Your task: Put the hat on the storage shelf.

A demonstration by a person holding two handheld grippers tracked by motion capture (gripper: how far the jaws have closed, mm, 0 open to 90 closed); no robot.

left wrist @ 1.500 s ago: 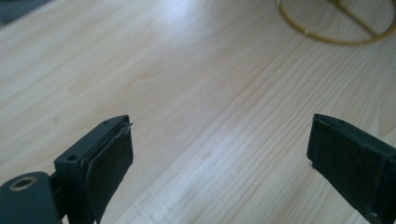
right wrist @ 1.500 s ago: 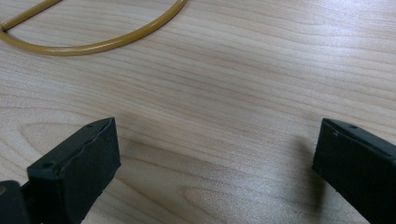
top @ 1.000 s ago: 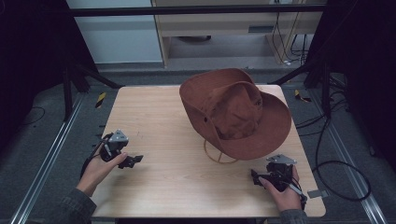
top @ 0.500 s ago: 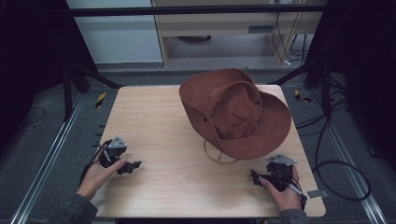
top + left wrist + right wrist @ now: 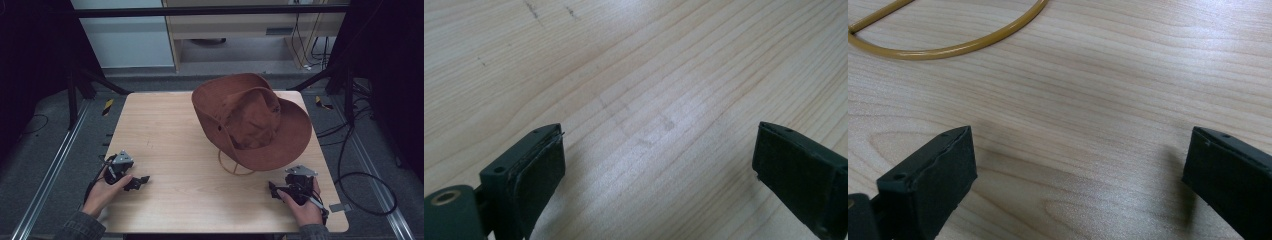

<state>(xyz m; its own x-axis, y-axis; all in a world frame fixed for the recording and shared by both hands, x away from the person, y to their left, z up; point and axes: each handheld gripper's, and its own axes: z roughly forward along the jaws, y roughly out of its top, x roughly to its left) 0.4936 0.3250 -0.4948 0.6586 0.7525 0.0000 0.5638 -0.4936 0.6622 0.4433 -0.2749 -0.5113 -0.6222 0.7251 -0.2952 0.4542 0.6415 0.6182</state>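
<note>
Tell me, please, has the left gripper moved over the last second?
Yes. The left gripper has drawn back toward the table's near edge, away from the hat.

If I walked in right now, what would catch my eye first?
A big brown hat dominates the far right part of the wooden table, perched on a yellowish wire stand. Near the front edge, the left gripper and the right gripper rest low at opposite corners, jaws open and holding nothing.

Pale wooden table (image 5: 175, 125) with rounded corners, bearing a brown wide-brimmed hat (image 5: 252, 120) propped on a thin yellowish ring stand (image 5: 235, 167) toward the far right, left gripper (image 5: 131, 181) and right gripper (image 5: 281, 191) resting at the near corners.
</note>
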